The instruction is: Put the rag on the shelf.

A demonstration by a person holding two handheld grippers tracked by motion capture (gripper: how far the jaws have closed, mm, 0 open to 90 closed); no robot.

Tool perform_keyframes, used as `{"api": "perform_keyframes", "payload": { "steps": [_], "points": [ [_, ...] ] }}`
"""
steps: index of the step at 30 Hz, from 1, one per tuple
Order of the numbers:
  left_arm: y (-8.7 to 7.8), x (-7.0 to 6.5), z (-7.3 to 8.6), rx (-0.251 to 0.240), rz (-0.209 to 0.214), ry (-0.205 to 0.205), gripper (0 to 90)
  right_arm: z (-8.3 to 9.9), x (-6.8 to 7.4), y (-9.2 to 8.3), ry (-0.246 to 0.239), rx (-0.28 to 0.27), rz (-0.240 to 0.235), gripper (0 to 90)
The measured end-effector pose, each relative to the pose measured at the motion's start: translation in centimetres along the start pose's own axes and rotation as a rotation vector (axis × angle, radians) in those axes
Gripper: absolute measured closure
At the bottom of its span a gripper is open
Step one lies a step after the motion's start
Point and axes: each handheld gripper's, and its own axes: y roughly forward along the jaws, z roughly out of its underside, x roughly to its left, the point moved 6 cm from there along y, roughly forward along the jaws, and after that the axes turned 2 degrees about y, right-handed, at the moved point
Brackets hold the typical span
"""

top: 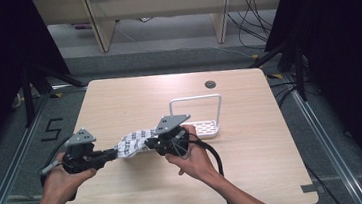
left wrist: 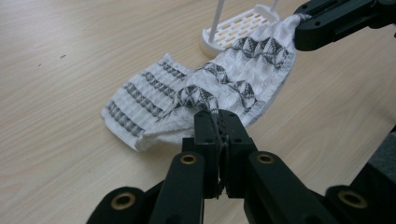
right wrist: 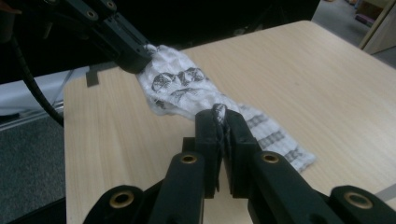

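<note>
We are pinching a patterned white cloth point(top: 133, 142) between both claws near the table's point(top: 255, 165) middle: the left claw point(top: 114, 152) is clamping its left end, the right claw point(top: 150, 143) its right end (both sets of jaws closed on fabric). The cloth is sagging between them onto the wood. Just beyond, to the right, a white slotted rack point(top: 205, 127) is standing.

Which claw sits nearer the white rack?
The right claw, gripping the cloth end beside the rack; the left claw holds the far end.
</note>
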Motion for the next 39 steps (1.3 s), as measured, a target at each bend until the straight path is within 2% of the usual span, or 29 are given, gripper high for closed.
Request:
{"api": "perform_keyframes", "payload": {
  "steps": [3,5,7,10,11,12,13,14,15,16,17,21,23,26,27,29,30,32,34,37,39],
  "points": [
    [-0.2,0.0,-1.1,0.0,0.017,-0.022,86.6,-1.0,-0.6,-0.9,0.019,-0.007,0.007,86.3],
    [-0.4,-0.1,-1.9,0.003,0.024,-0.013,86.6,-1.6,-0.9,-1.4,0.01,-0.007,0.01,86.3],
    [-0.7,-0.5,-2.7,0.0,0.038,-0.009,86.6,-2.1,-1.0,-2.0,0.022,-0.016,0.018,86.3],
    [-1.5,-1.1,-4.0,-0.025,0.055,0.003,86.6,-3.3,-1.2,-3.6,0.019,-0.046,0.016,86.3],
    [-1.8,-1.3,-4.4,-0.035,0.062,0.004,86.5,-3.5,-1.3,-4.0,0.034,-0.047,0.019,86.3],
    [-2.1,-1.6,-4.9,-0.057,0.068,-0.005,86.5,-3.9,-1.4,-4.5,0.02,-0.063,0.022,86.3],
    [-2.6,-1.9,-5.4,-0.064,0.077,0.0,86.5,-4.2,-1.3,-5.1,0.034,-0.067,0.023,86.3],
    [-3.1,-2.0,-5.9,-0.066,0.078,0.016,86.5,-4.5,-1.4,-5.7,0.031,-0.078,0.025,86.3],
    [-3.5,-2.4,-6.5,-0.088,0.08,0.01,86.6,-4.9,-1.5,-6.2,0.009,-0.098,0.026,86.3],
    [-4.0,-2.7,-7.1,-0.094,0.084,0.025,86.6,-5.2,-1.5,-6.8,0.012,-0.113,0.028,86.3],
    [-4.1,-2.9,-7.5,-0.11,0.082,0.017,86.5,-5.5,-1.5,-7.4,0.009,-0.125,0.031,86.3],
    [-4.7,-3.7,-8.9,-0.124,0.091,0.041,86.5,-6.0,-1.6,-9.0,0.006,-0.155,0.045,86.3],
    [-4.6,-4.3,-9.4,-0.135,0.106,0.038,86.5,-6.1,-1.7,-9.6,0.002,-0.164,0.048,86.3],
    [-4.0,-4.9,-10.0,-0.135,0.12,0.045,86.5,-5.8,-2.1,-10.7,0.025,-0.172,0.071,86.3],
    [-3.7,-5.1,-10.2,-0.113,0.123,0.057,86.5,-5.7,-2.2,-10.9,0.026,-0.17,0.071,86.3],
    [-3.2,-5.4,-10.7,-0.115,0.126,0.058,86.5,-5.4,-2.4,-11.3,0.022,-0.169,0.083,86.3],
    [-3.0,-5.6,-10.9,-0.112,0.128,0.063,86.4,-5.2,-2.5,-11.6,0.039,-0.175,0.097,86.3],
    [-2.6,-5.9,-11.6,-0.117,0.139,0.063,86.4,-5.0,-3.0,-12.2,0.032,-0.187,0.11,86.3],
    [-2.2,-6.2,-12.3,-0.122,0.149,0.065,86.4,-4.7,-3.4,-12.8,0.052,-0.196,0.116,86.3],
    [-1.7,-6.6,-13.3,-0.126,0.161,0.069,86.4,-4.4,-4.3,-14.1,0.063,-0.199,0.152,86.3],
    [-1.4,-6.9,-14.1,-0.134,0.166,0.07,86.4,-4.4,-4.6,-14.5,0.054,-0.201,0.163,86.3]
  ]
}}
